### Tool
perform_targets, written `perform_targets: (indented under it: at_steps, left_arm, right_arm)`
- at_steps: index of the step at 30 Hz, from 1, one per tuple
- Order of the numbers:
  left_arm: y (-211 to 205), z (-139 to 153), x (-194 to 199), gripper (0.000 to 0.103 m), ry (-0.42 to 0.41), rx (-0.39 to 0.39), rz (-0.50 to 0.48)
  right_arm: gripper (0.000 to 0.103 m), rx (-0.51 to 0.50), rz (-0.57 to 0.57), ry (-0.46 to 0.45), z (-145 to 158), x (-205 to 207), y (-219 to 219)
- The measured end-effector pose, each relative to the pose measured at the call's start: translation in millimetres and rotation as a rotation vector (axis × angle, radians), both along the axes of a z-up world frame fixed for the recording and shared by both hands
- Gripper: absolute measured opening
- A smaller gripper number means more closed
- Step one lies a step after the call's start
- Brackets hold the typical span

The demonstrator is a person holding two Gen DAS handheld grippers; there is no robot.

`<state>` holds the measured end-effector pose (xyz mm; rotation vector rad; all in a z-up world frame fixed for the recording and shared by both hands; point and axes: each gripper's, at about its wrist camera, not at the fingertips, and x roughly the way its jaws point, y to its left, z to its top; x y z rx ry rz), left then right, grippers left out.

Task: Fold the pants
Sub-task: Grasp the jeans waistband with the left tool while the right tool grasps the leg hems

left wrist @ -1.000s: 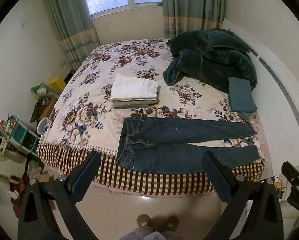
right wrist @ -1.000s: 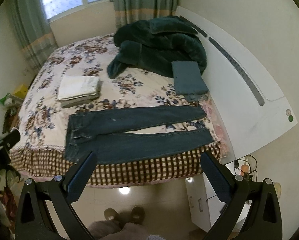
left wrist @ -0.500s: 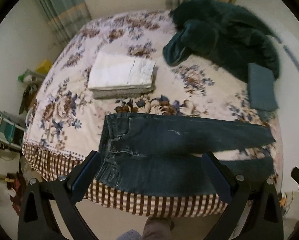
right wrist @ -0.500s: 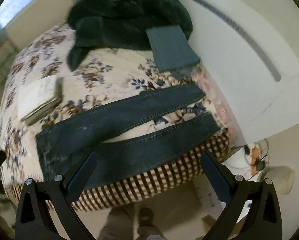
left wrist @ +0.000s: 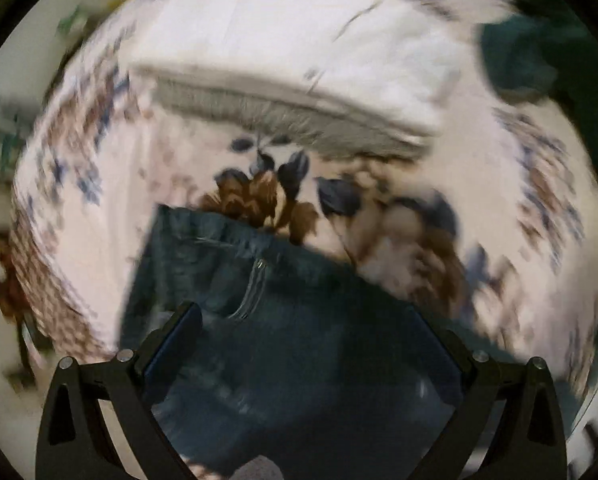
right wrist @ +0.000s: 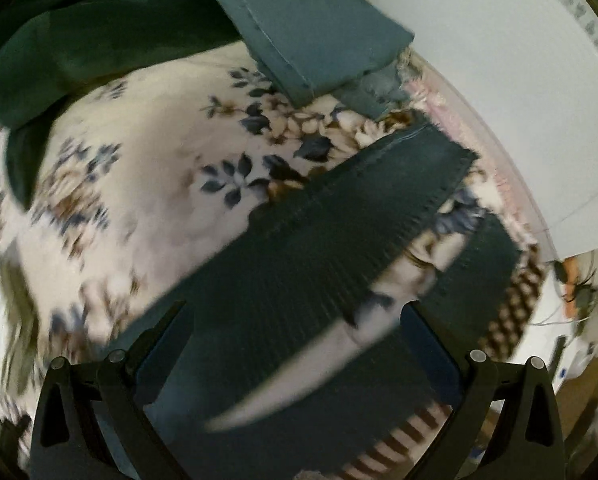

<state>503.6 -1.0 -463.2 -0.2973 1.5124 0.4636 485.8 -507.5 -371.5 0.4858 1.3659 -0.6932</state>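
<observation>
Dark blue jeans lie flat on the flowered bedspread. The left wrist view shows their waist end (left wrist: 259, 292) with a pocket seam, blurred by motion. My left gripper (left wrist: 305, 344) is open and empty just above the waist. The right wrist view shows the two legs (right wrist: 339, 248) with a gap between them, their cuffs near the bed's right edge. My right gripper (right wrist: 297, 344) is open and empty, close over the legs.
A stack of folded white and grey clothes (left wrist: 299, 72) lies beyond the waist. A dark green blanket (right wrist: 99, 28) and a folded grey-blue cloth (right wrist: 307, 28) lie behind the legs. A white headboard (right wrist: 479, 60) stands right. The bed's checkered edge (right wrist: 511, 304) is near.
Both grippers have dropped quickly toward the bed. The left now hangs close over the jeans' waist, the right close over the legs. Both stay open.
</observation>
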Motion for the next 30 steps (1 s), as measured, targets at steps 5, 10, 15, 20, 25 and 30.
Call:
perform_targets:
  at_steps: [5, 10, 15, 20, 25, 30]
  left_arm:
    - [29, -59, 16, 0.101, 0.092, -0.034, 0.216]
    - [47, -85, 5, 0.093, 0.161, -0.046, 0.402]
    - [37, -71, 2, 0.062, 0.112, -0.039, 0.37]
    - [34, -42, -12, 0.028, 0.002, -0.089, 0.364]
    - [28, -8, -36, 0.019, -0.095, -0.16, 0.295]
    - [18, 37, -74, 0.013, -0.186, -0.23, 0.26]
  right_arm:
    - [0.103, 0.024, -0.122, 0.026, -72, 31, -35]
    - [0.103, 0.035, -0.196, 0.064, -117, 51, -63]
    - [0.103, 0.119, -0.256, 0.131, -152, 55, -80]
    - [0.078, 0.231, -0.294, 0.13, -166, 47, -84]
    - [0.01, 0.284, -0.28, 0.098, -169, 31, -75]
    - [0.006, 0.227, -0.208, 0.032, -139, 13, -51]
